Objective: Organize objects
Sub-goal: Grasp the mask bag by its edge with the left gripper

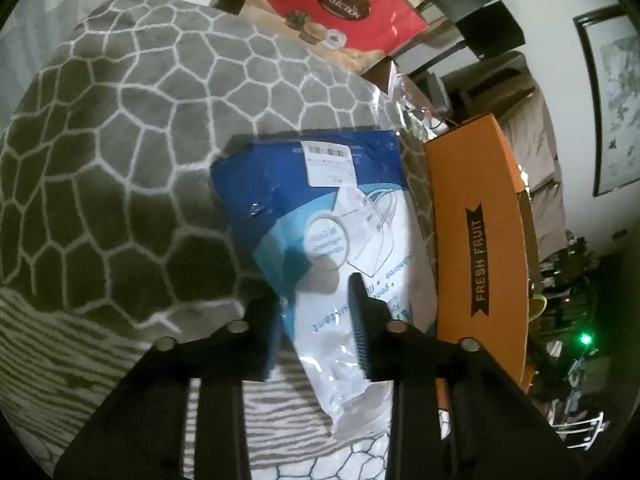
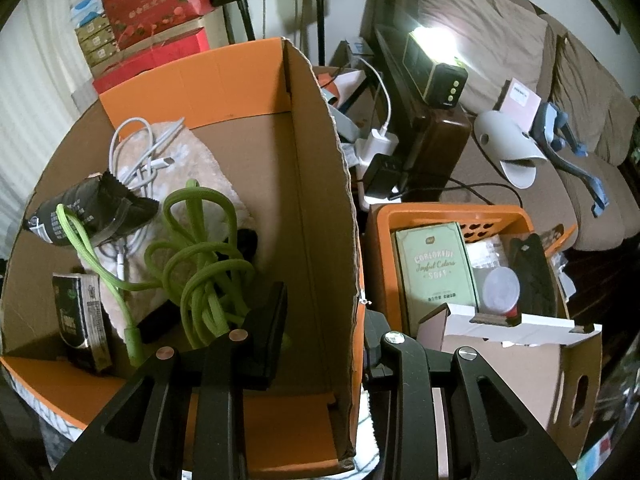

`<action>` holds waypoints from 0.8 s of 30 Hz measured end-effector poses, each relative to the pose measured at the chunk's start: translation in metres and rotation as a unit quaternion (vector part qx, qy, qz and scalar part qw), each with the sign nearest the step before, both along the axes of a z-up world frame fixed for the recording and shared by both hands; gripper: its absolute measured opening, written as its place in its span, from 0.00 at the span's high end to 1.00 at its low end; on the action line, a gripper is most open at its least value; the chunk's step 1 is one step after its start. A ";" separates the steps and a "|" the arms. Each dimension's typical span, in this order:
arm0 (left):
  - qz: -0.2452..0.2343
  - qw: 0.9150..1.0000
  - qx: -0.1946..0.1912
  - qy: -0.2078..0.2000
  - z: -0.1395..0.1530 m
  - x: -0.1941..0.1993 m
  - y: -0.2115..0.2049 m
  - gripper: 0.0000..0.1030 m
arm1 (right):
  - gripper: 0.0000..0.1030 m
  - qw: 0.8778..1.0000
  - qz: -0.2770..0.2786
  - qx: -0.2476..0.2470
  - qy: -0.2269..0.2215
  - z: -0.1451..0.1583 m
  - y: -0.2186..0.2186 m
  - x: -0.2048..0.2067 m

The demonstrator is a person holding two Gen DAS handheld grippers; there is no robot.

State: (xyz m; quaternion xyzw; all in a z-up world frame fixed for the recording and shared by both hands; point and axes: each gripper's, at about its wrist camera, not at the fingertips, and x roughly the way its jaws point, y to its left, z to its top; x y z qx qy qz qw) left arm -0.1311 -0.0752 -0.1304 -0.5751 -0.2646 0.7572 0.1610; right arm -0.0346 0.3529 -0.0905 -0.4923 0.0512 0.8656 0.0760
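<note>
In the left wrist view, a blue and white plastic package [image 1: 340,216] with a barcode label lies on a grey rug [image 1: 132,140] patterned with white lines. My left gripper [image 1: 316,320] is shut on the package's near end, one finger on each side. In the right wrist view, my right gripper [image 2: 324,320] is shut on the side wall of the orange cardboard box [image 2: 320,184]: one finger is inside, the other outside. Inside the box lie a green cable [image 2: 200,256], a white cable [image 2: 136,148], a dark pouch [image 2: 88,212] and a small dark pack [image 2: 80,316].
The box's orange side marked FRESH FRUIT [image 1: 480,240] stands right of the package. A red gift box [image 1: 340,12] sits beyond the rug. An orange basket [image 2: 448,216] with a green box [image 2: 436,268] stands right of the big box, with a sofa [image 2: 520,60] behind.
</note>
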 end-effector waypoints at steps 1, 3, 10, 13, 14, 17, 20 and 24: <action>0.001 1.000 0.006 0.000 0.000 -0.001 0.000 0.78 | 0.71 1.000 0.000 0.001 0.000 0.000 0.001 0.000; 0.006 1.000 0.013 -0.002 0.000 -0.005 0.002 0.76 | 0.71 1.000 0.001 0.001 -0.001 0.000 0.001 0.000; 0.014 0.999 0.032 -0.002 -0.004 -0.012 0.012 0.54 | 0.71 1.000 0.000 0.002 -0.001 0.000 0.001 -0.001; 0.007 1.000 0.009 0.001 -0.002 -0.013 0.019 0.93 | 0.71 1.000 0.000 0.002 -0.001 0.000 0.002 -0.001; 0.010 1.000 0.006 0.003 -0.001 -0.013 0.017 0.97 | 0.71 1.000 0.000 0.002 -0.001 0.000 0.002 -0.001; 0.011 1.000 0.011 0.012 0.007 -0.011 0.016 0.99 | 0.71 1.000 0.000 0.002 -0.001 0.000 0.001 -0.001; 0.011 0.999 0.011 0.032 0.023 -0.008 0.018 1.00 | 0.71 1.000 0.000 0.002 -0.001 0.000 0.001 -0.001; 0.008 0.998 0.022 0.057 0.051 -0.008 0.019 1.00 | 0.71 1.000 0.000 0.002 -0.001 0.000 0.001 -0.001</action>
